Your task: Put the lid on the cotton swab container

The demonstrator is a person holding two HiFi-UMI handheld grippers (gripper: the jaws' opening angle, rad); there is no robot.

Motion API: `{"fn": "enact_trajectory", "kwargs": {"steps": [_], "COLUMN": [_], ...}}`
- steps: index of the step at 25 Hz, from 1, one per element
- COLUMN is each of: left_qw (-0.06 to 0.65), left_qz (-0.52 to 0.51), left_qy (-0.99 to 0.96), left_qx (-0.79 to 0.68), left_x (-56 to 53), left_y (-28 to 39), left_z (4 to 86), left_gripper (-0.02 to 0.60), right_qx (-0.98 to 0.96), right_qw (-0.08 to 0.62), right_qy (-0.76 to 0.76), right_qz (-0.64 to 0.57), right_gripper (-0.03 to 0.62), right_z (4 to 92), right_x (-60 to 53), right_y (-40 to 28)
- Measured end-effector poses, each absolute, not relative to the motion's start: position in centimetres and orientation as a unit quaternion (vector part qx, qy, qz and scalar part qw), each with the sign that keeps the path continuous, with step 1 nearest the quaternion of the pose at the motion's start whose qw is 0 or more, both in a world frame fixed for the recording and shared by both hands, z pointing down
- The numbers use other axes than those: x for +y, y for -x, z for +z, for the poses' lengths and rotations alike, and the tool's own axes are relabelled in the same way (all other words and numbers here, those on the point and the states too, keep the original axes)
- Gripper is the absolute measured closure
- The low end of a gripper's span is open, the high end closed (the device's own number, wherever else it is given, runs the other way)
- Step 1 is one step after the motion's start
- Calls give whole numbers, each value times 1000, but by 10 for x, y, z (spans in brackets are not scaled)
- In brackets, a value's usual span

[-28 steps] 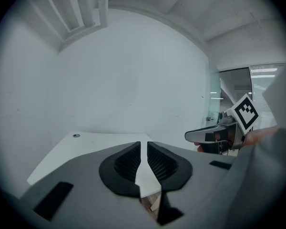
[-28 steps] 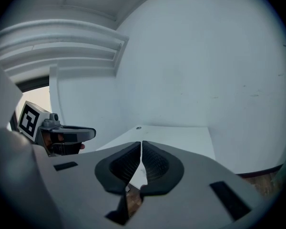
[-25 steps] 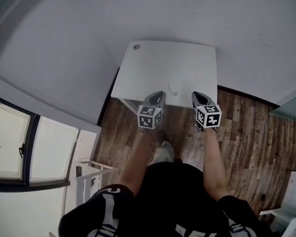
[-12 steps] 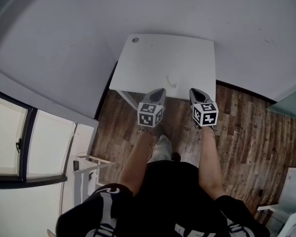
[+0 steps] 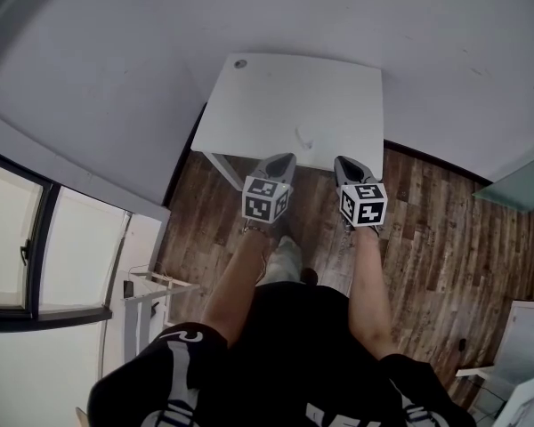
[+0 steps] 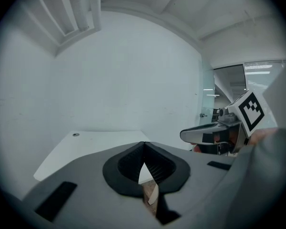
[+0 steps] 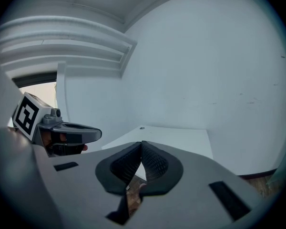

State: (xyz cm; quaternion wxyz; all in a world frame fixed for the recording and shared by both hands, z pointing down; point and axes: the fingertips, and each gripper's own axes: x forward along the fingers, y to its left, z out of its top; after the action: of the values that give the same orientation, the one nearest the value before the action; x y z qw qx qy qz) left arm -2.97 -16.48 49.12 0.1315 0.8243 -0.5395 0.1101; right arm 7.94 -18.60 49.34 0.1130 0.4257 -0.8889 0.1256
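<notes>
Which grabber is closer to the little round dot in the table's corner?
Left. The left gripper is across the table from the dot; the right gripper is farther to the right.

Table [image 5: 285, 96] close ahead, wall [image 5: 383, 16] behind

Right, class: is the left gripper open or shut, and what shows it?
Shut: in its own view the left gripper has its jaw tips touching, with nothing between them.
</notes>
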Motion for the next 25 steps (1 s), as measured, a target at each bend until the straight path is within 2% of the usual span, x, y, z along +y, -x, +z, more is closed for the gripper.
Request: {"fn": "enact_trajectory", "kwargs": {"steps": [25], "left_qw": [120], "left_qz": [135], "left_qy": [-834], "left_qx": [-522], "left_x": [-167], "left_y": [1], "left_z": [495], "left_gripper": [556], "right_qx": [-871], "right_qw": [105], "right_qy": [-454], "right_qz": [153], "right_gripper": [582], "right_z": [502], "right_x": [-188], "right_y": [-121]}}
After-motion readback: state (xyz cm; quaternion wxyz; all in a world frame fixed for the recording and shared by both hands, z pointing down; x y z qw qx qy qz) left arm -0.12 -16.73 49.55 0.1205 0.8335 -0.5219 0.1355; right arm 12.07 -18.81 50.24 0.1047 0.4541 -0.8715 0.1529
